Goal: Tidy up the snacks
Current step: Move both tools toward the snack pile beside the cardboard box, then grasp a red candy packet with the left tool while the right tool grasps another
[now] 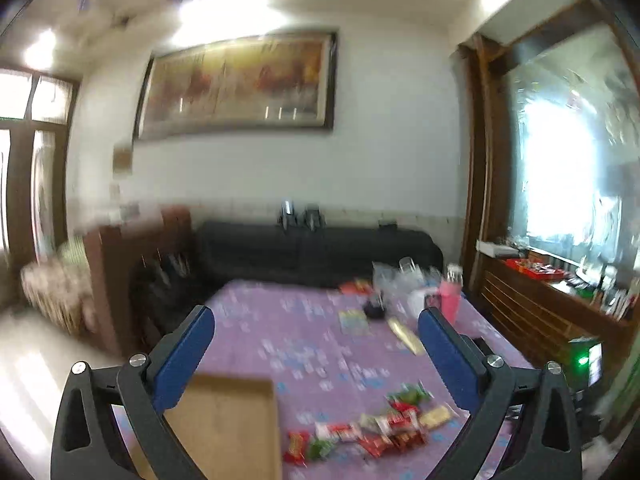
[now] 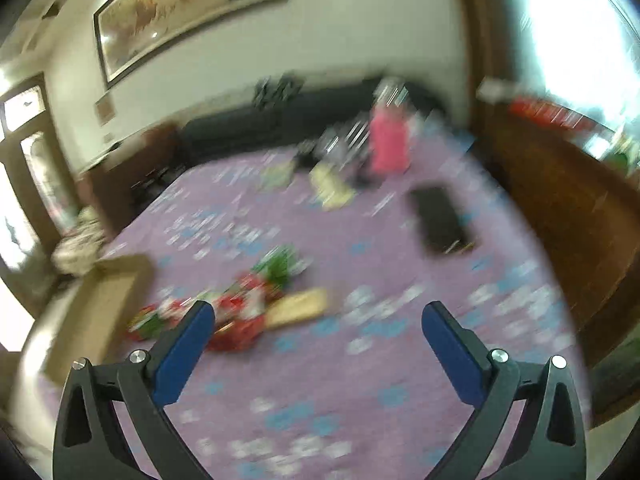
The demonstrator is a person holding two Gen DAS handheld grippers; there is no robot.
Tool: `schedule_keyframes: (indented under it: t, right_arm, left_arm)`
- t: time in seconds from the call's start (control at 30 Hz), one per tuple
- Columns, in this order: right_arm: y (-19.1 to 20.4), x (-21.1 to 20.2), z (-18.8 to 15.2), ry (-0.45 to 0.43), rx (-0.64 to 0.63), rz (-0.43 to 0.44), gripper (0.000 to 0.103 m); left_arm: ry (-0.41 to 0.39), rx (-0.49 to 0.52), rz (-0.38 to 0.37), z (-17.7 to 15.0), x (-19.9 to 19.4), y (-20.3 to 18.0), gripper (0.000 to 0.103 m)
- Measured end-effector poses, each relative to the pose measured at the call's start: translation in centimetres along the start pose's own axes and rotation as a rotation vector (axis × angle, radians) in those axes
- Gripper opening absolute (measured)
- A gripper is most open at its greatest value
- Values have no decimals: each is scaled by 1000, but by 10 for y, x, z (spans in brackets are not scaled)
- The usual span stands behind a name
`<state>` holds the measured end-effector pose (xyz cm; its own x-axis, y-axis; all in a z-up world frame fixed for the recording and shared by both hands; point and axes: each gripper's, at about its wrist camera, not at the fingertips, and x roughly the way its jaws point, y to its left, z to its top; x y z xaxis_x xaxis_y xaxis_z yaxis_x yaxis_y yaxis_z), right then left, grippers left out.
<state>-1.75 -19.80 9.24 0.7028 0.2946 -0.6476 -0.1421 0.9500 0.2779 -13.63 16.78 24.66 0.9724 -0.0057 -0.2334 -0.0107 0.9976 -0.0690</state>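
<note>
1. Left wrist view: left gripper (image 1: 316, 320) spread wide, holding nothing, above the cardboard box (image 1: 224, 424) at the table's near edge.
2. Right gripper (image 2: 318, 316) is wide too, empty, hovering over the purple tablecloth (image 2: 360, 400).
3. Snack packets (image 1: 372, 428) lie in a loose heap just beside the box, none inside that I can see.
4. Looks like the approach step; next, drop onto one packet and pinch.
</note>
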Motion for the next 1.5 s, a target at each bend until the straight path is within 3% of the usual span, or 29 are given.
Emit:
schedule_keyframes:
  t: [0.13,0.2,0.27,0.47,0.53,0.57,0.6,0.63,0.77,0.93,1.07,1.2,1.23,1.27,1.3,1.37,1.5]
  right_arm:
    - [6,48,-15,130,47,122,85]
    - [10,73,-18,180,69,177,80]
    - [20,83,-23,191,60,199,73]
    - [37,127,-19,279,52,218,71]
    - [43,135,-23,307,35,237,54]
    - [43,135,-23,300,21,226,51]
    - [45,134,-26,310,4,234,37]
    - [46,136,-28,328,5,257,35]
    - [42,125,-34,325,-10,271,34]
    - [28,110,-40,318,9,281,32]
    - [19,95,-41,295,8,287,32]
    - [18,87,-44,285,-19,277,32]
    - [19,86,-44,284,-19,282,32]
    - [19,85,-44,283,-19,284,32]
    - [19,84,-45,280,-19,286,32]
    - [20,81,-45,274,-17,293,32]
    - [24,72,-45,256,-26,301,32]
  left_arm:
    - [184,-76,-103,-47,46,10,102]
    - [278,-110,-160,-72,74,12,83]
    - [364,-113,-202,-95,100,1,75]
    - [469,-135,-232,-131,137,-25,74]
    - [485,-155,-253,-137,143,-23,74]
    - [496,-160,-261,-142,145,-24,74]
    - [508,-161,-267,-145,148,-26,74]
    - [522,-162,-278,-148,152,-26,74]
    - [586,-132,-331,-162,168,-44,74]
    - [659,-32,-326,-175,191,-73,74]
    - [716,47,-285,-190,208,-93,74]
    - [708,191,-224,-202,210,-109,72]
    - [700,223,-220,-203,207,-113,66]
    - [697,245,-232,-204,202,-116,50]
    - [700,255,-234,-204,200,-117,25]
    - [713,245,-261,-202,195,-115,6]
    - [696,202,-294,-192,179,-105,4]
